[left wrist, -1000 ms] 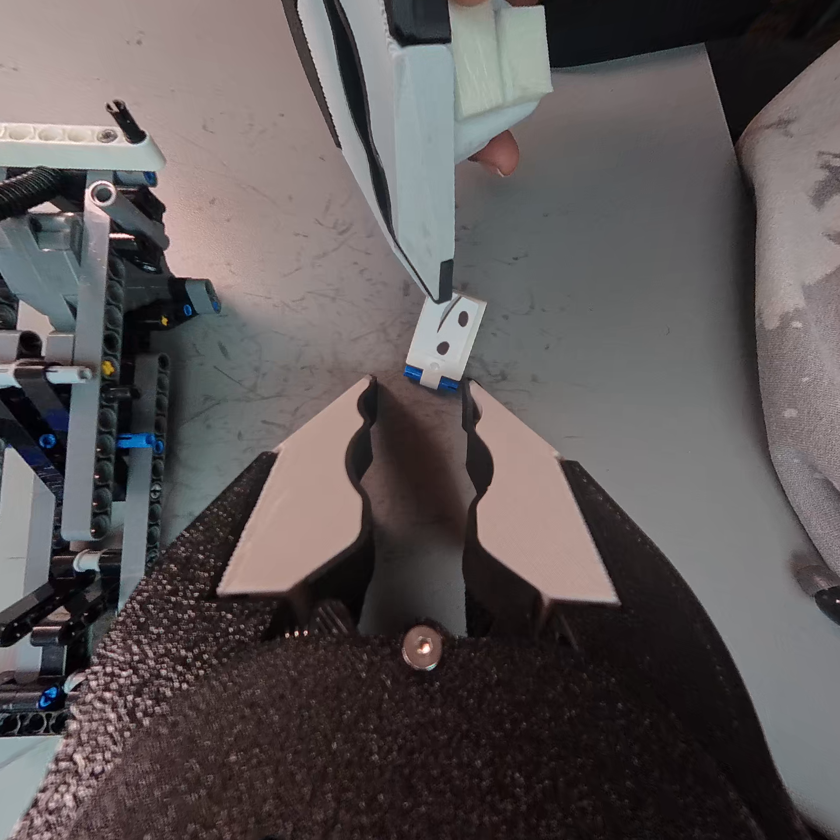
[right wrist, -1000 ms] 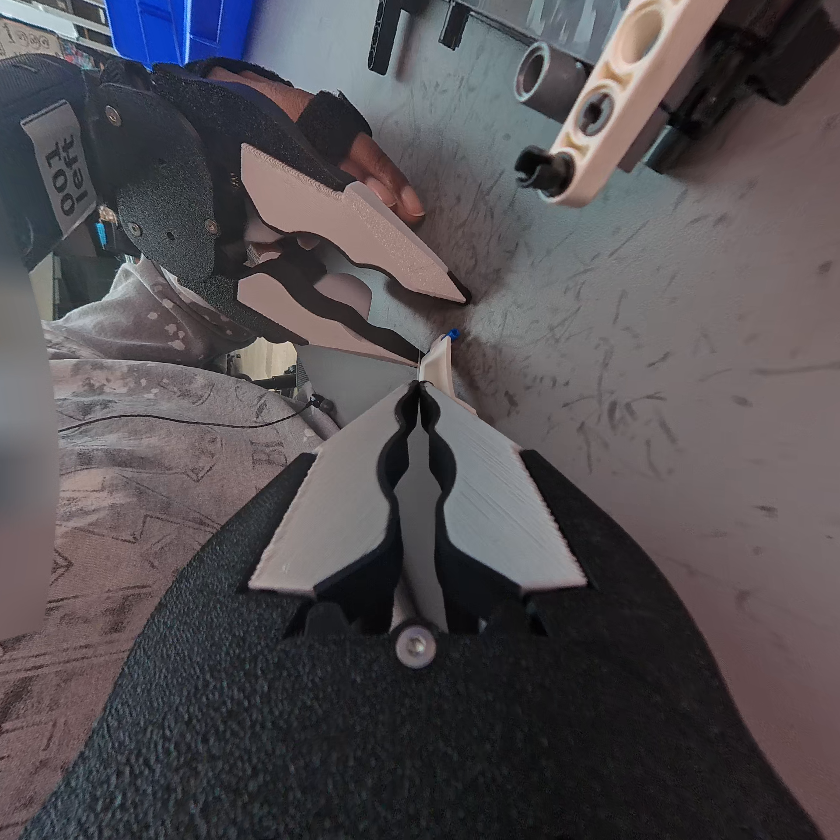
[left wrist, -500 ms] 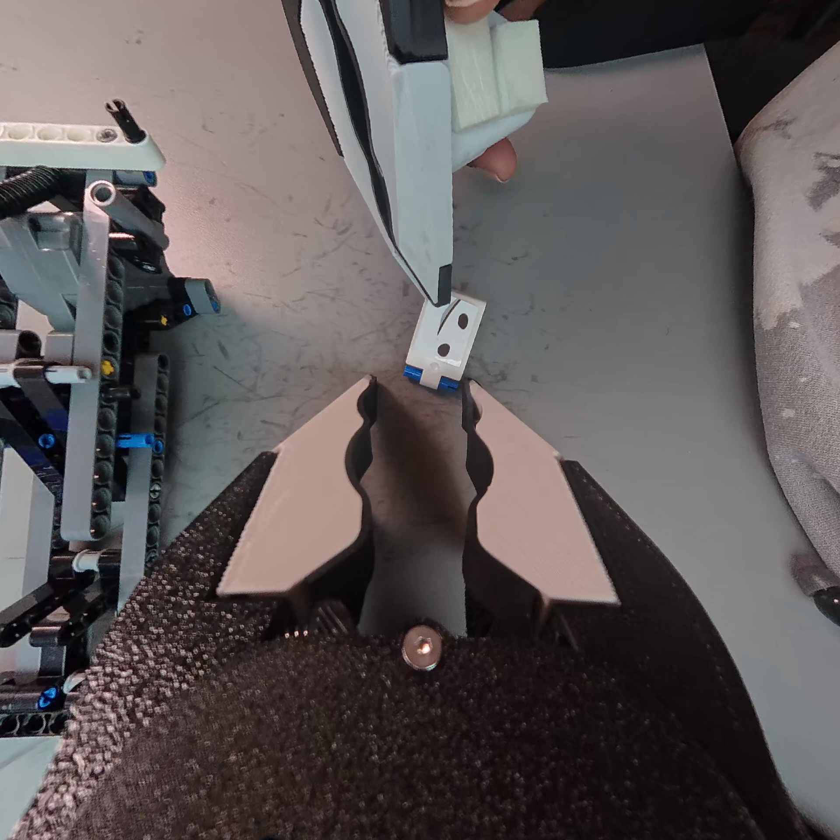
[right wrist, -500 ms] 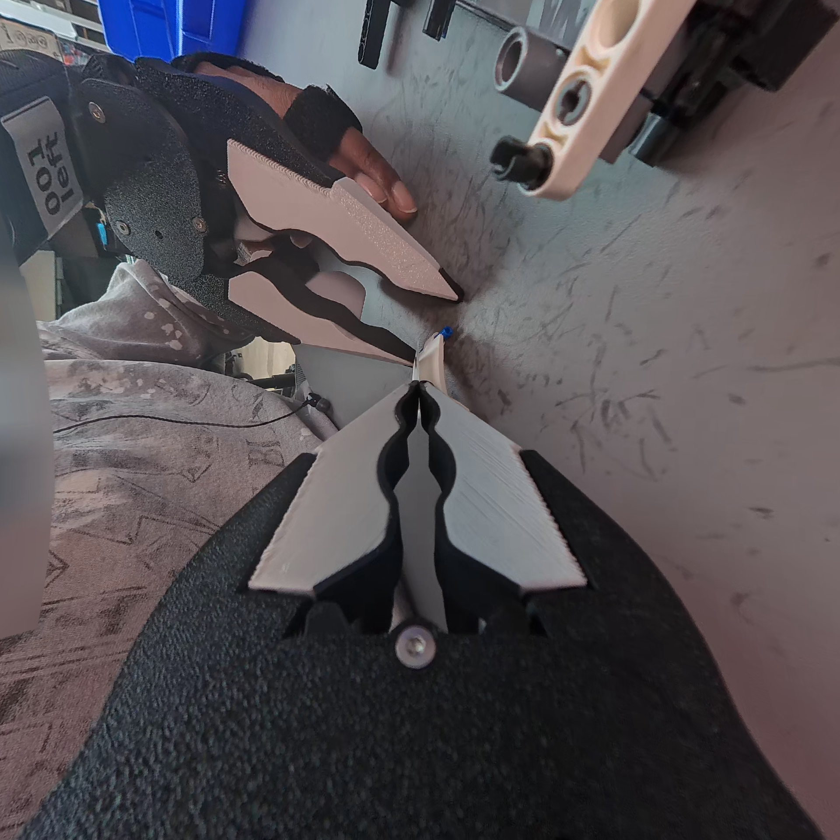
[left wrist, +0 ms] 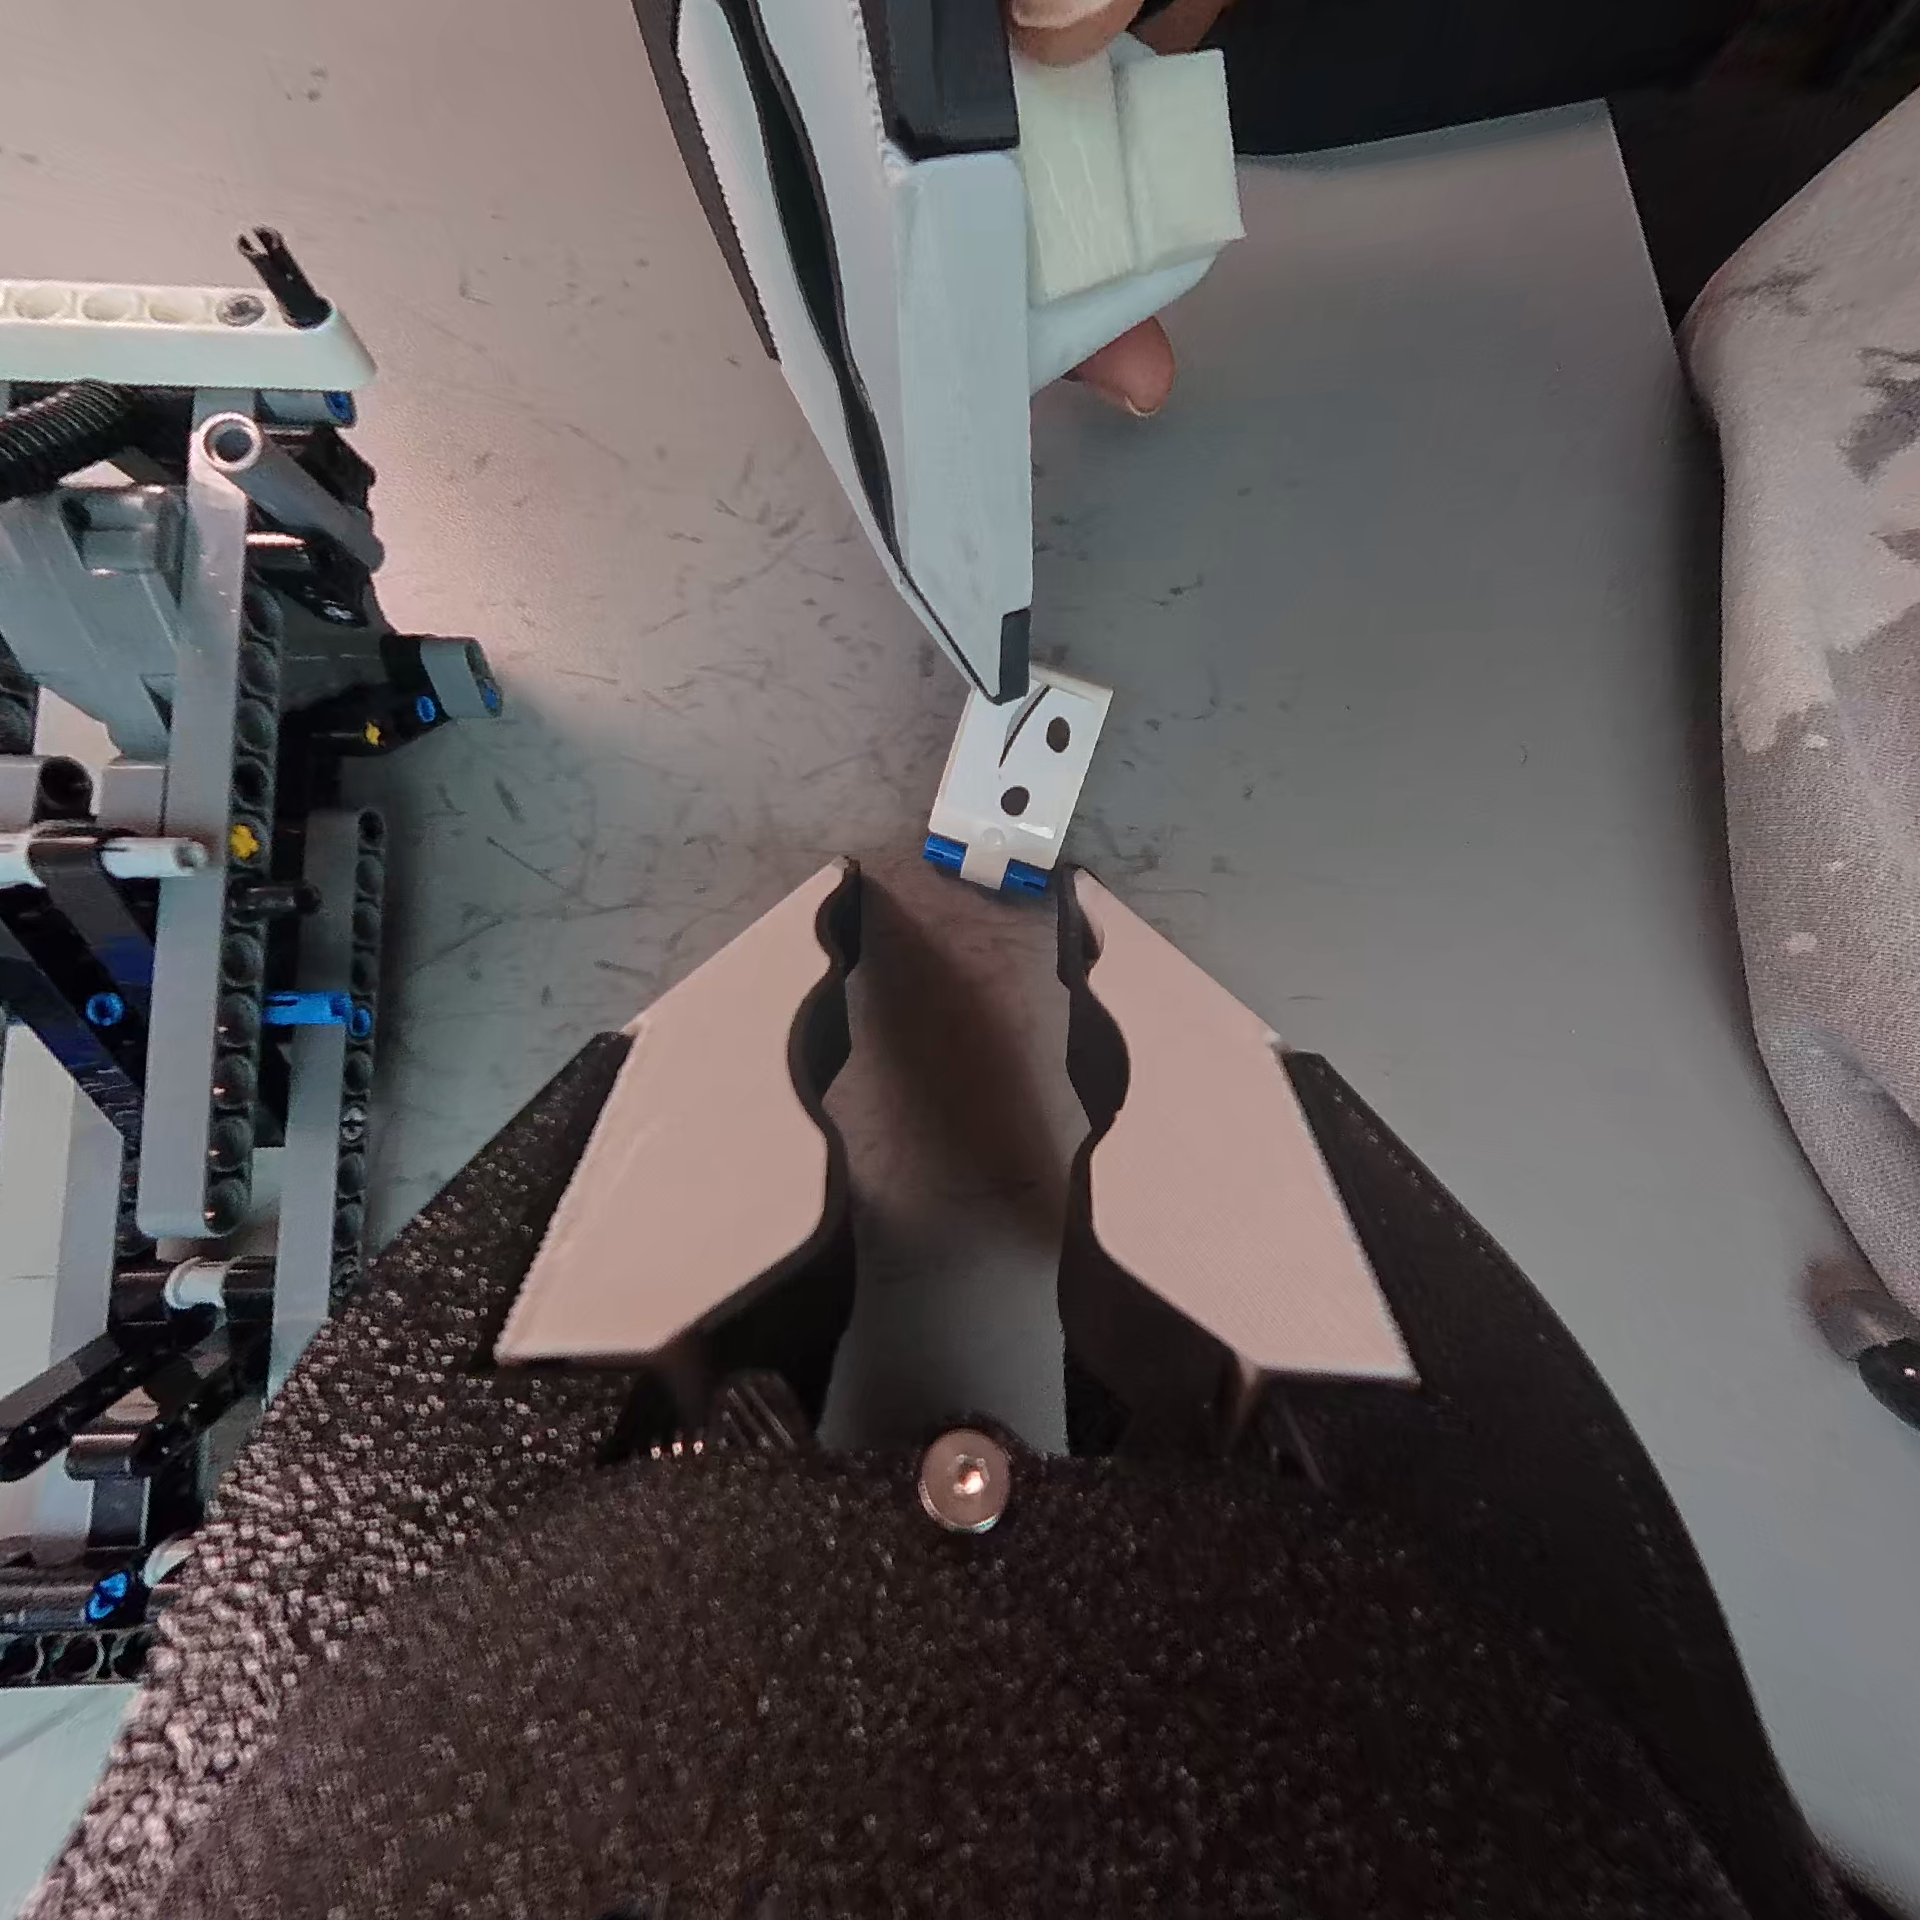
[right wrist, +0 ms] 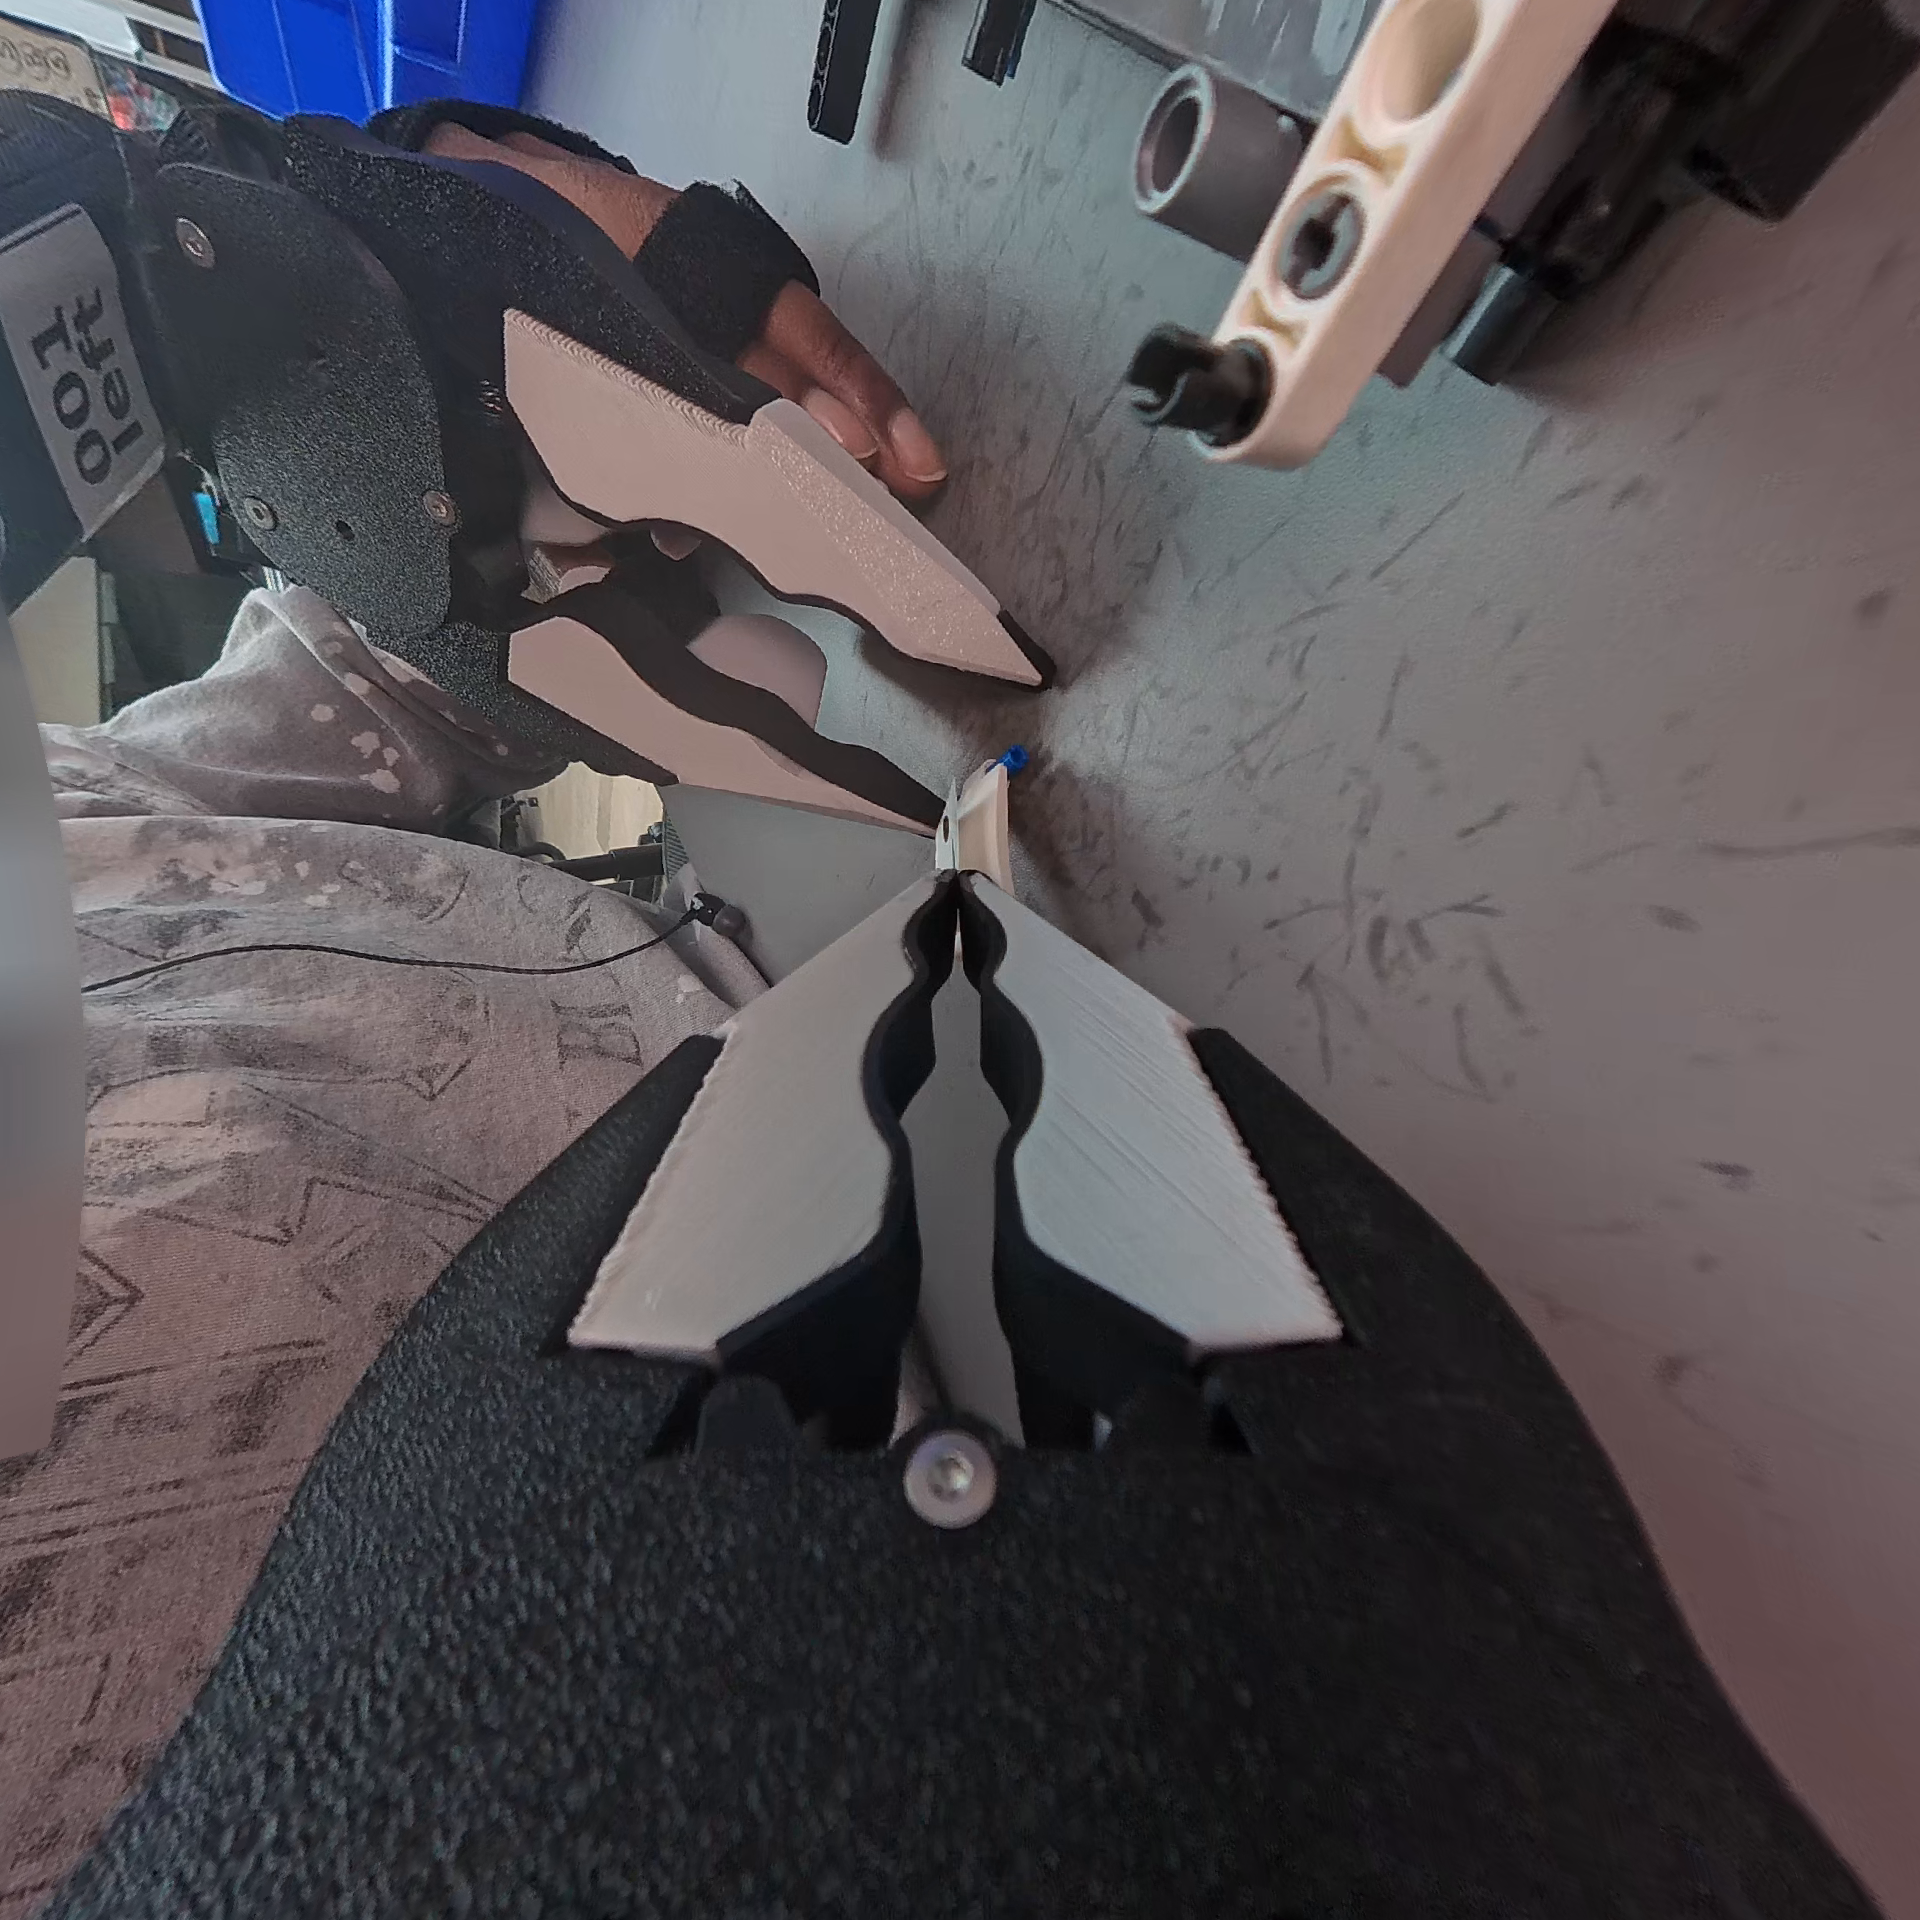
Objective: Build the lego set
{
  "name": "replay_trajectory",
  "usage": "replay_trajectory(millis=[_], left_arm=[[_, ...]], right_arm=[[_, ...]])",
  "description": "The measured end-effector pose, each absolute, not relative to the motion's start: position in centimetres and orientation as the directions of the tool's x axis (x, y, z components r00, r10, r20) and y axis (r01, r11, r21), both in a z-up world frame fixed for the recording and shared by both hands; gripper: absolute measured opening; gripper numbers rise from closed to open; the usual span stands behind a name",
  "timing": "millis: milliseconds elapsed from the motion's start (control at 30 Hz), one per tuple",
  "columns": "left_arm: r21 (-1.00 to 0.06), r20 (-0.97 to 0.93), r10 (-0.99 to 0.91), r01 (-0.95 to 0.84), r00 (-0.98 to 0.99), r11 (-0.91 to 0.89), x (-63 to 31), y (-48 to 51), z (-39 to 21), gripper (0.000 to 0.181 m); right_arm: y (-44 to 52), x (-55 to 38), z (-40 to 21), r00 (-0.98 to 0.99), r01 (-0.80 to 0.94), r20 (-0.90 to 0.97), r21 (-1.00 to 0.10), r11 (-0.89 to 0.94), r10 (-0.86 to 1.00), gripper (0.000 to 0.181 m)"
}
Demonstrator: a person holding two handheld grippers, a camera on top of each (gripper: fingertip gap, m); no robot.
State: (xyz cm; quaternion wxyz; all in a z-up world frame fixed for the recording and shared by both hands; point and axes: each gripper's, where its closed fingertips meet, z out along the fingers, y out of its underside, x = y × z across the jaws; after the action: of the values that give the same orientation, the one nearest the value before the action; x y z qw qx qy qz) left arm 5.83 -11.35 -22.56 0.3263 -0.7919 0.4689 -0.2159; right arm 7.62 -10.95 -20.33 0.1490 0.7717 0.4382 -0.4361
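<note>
Scratched grey tabletop (left wrist: 1351, 582). Right gripper (right wrist: 954, 883), fingers clenched on a white panel piece (left wrist: 1023, 769) with blue pins, just before the left gripper (left wrist: 958, 883), fingers spread. Lego model (left wrist: 197, 831) at left; blue bin (right wrist: 343, 52) behind.

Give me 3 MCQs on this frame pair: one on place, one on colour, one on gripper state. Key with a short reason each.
1. Where does the partly built lego model sit in the left wrist view?
A. along the left edge
B. along the right edge
C. between the left gripper's fingers

2. What colour are the pins at the lower end of the small white piece?
A. red
B. blue
C. yellow

3. How do the grippers stand?
A. both open
B. left shut on the piece, right open
C. left gripper open, right gripper shut on the piece

Key:
1 A, the model fills the left edge, on the grey table.
2 B, blue pin ends show either side of the white tab.
3 C, a clear gap shows between the left fingers, while the right fingertips pinch the piece's top edge.
</note>
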Motion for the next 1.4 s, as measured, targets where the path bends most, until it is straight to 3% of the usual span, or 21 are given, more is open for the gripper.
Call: replay_trajectory(millis=[533,933,1100,1200,1400], left_arm=[[-0.723,-0.007,-0.893,-0.619,0.450,-0.306,6.4,-11.2,-22.5,0.047],[-0.721,0.004,-0.916,-0.633,0.402,-0.281,7.2,-12.1,-22.5,0.025],[-0.721,0.012,-0.918,-0.632,0.397,-0.283,7.3,-12.2,-22.6,0.025],[-0.721,0.038,-0.921,-0.627,0.389,-0.295,7.4,-12.6,-22.6,0.034],[-0.722,0.061,-0.912,-0.613,0.406,-0.322,7.4,-12.4,-22.5,0.029]], right_arm=[[-11.1,7.6,-20.3,0.234,0.809,-0.796,-0.159,-0.567,0.558,0.000],[-11.3,7.6,-20.4,0.234,0.820,-0.776,-0.166,-0.548,0.586,0.000],[-11.4,7.7,-20.4,0.232,0.823,-0.769,-0.172,-0.542,0.595,0.000],[-11.4,7.8,-20.5,0.231,0.825,-0.765,-0.174,-0.538,0.601,0.000],[-11.5,8.0,-20.4,0.235,0.825,-0.761,-0.173,-0.538,0.604,0.000]])
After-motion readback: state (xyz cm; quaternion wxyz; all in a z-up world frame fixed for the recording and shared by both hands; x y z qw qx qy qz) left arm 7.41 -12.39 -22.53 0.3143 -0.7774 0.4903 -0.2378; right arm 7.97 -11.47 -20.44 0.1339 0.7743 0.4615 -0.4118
